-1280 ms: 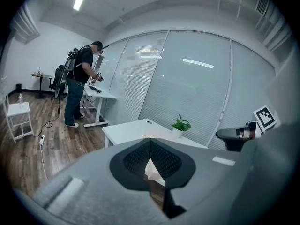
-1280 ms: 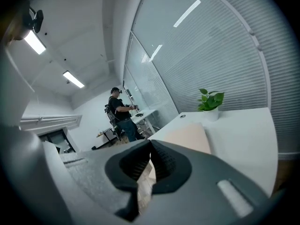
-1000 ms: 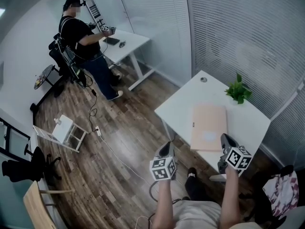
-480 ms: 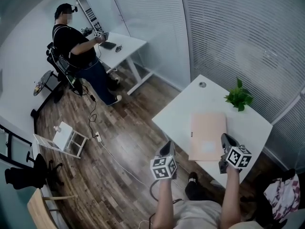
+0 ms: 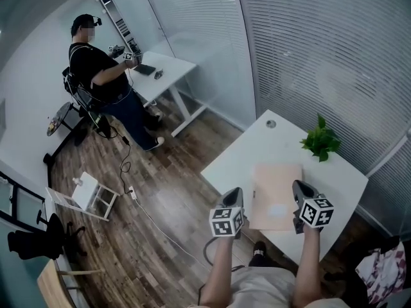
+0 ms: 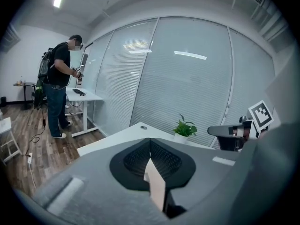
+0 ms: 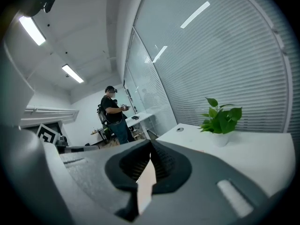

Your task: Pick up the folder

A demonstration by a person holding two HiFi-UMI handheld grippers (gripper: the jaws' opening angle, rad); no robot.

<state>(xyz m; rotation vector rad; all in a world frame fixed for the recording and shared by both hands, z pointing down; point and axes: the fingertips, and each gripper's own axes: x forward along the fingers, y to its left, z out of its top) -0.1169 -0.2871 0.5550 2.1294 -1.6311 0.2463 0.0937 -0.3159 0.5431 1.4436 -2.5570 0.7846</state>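
Note:
The tan folder [image 5: 276, 186] lies flat on the white table [image 5: 257, 143], near its front edge. My left gripper [image 5: 236, 194] hovers at that front edge, just left of the folder's near left corner, jaws shut and empty. My right gripper [image 5: 299, 188] is over the folder's near right edge, also shut with nothing held. In the left gripper view the shut left gripper [image 6: 150, 143] points across the table toward the plant [image 6: 184, 128], with the right gripper [image 6: 234, 134] at the side. In the right gripper view the right gripper [image 7: 151, 143] is shut too.
A small potted plant [image 5: 321, 140] stands at the table's far right. Blinds and glass walls close in behind the table. A person [image 5: 103, 76] stands at a second desk [image 5: 168, 68] at the far left. A white stand [image 5: 87, 186] and cables lie on the wooden floor.
Both grippers have moved forward to the table. The left one has come in toward the folder's near left corner, and the right one now reaches over the folder's right edge. Both stayed shut.

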